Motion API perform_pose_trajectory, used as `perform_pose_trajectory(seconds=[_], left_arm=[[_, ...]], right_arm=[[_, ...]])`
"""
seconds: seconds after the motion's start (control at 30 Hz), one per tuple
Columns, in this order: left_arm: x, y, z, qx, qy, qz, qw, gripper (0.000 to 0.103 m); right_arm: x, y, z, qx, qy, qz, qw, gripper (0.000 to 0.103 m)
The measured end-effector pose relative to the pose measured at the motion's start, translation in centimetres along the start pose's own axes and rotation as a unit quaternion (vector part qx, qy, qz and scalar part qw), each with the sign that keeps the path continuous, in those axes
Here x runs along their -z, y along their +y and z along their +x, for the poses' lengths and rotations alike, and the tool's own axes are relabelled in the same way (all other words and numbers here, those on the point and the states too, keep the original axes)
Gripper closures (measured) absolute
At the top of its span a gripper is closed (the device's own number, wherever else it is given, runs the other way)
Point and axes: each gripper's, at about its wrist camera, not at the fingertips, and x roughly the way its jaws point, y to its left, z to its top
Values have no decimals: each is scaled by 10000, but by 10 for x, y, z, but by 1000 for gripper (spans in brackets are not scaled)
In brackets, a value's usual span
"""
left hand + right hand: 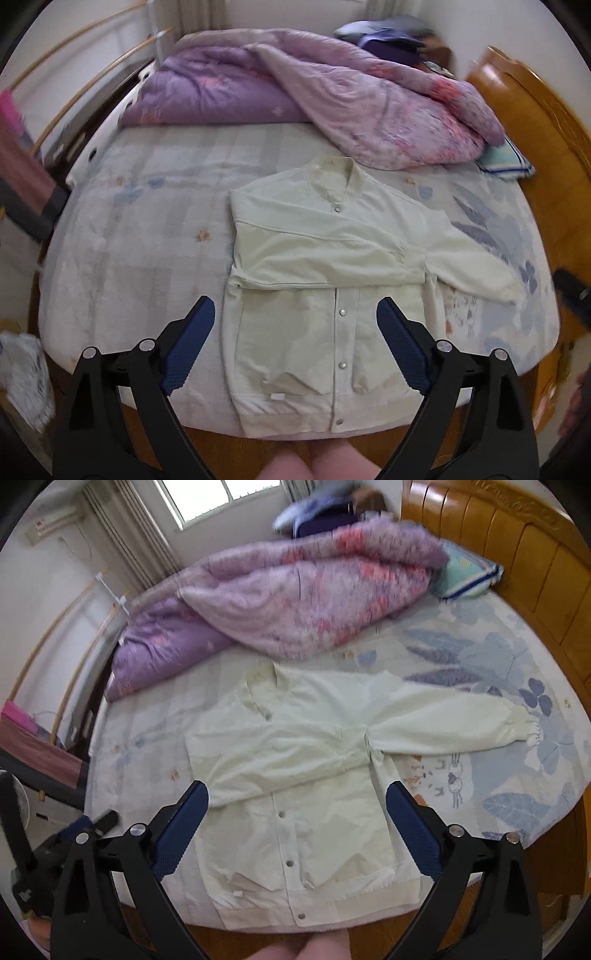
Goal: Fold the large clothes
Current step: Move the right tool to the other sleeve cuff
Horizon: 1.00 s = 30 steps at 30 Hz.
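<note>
At the far left, past the bed's edge, pale wooden poles (pixel 85 79) lean along the white wall, and a window (pixel 221 498) shows above them in the right wrist view. On the bed (pixel 147 229), covered by a pale sheet with checks and blue flower prints, a purple quilt (pixel 229 88) lies bunched along the far side, its pink-flowered lighter face turned over toward the right. The cream jacket (pixel 314 266) lies flat on the near middle of the bed, front side up, snap buttons running down its closed placket, hem at the near edge and collar toward the quilt. Its left sleeve is folded across the chest, the cuff reaching the right side of the body, while the other sleeve stretches out to the right over the sheet. The left gripper (pixel 295 317) hangs above the lower part of the jacket with its blue-padded jaws spread wide and nothing between them, clear of the cloth. The right gripper (pixel 297 801) hangs likewise above the jacket's lower half, jaws wide apart and empty. Farther right, a teal pillow (pixel 469 572) with dark blue stripes sits at the quilt's end, against the curved orange wooden headboard (pixel 517 546) that bounds the bed's right side.
</note>
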Motion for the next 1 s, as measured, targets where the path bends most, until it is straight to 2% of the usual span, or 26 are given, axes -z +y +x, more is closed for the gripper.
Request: perform_pose_trajectory(seconds=[0.07, 0.17, 0.23, 0.37, 0.5, 0.67, 0.8, 0.9, 1.0], left_arm=[[11, -10, -9, 14, -109, 209, 9997, 13], [26, -19, -24, 405, -174, 362, 9984, 13], [39, -30, -34, 528, -235, 593, 9966, 12], [61, -45, -45, 829, -305, 878, 9922, 12], [72, -59, -47, 1068, -238, 1034, 9886, 12], [72, -77, -46, 1109, -348, 1346, 9841, 10], [63, -97, -37, 1201, -296, 1367, 9829, 10], [54, -116, -29, 1315, -273, 1355, 9816, 10], [42, -147, -17, 1207, -342, 1465, 9812, 10]], right_arm=[[10, 1, -16, 75, -192, 68, 9998, 9], [28, -2, -41, 355, -581, 274, 9973, 9], [41, -7, -57, 592, -787, 414, 9943, 9], [61, -22, -78, 810, -867, 719, 9903, 9], [76, -46, -93, 820, -1098, 1217, 9831, 9], [86, -76, -105, 938, -1219, 1658, 9741, 9], [87, -106, -108, 1088, -1205, 1959, 9671, 9], [84, -129, -108, 1106, -1221, 2138, 9629, 9], [76, -161, -103, 1093, -1198, 2278, 9601, 9]])
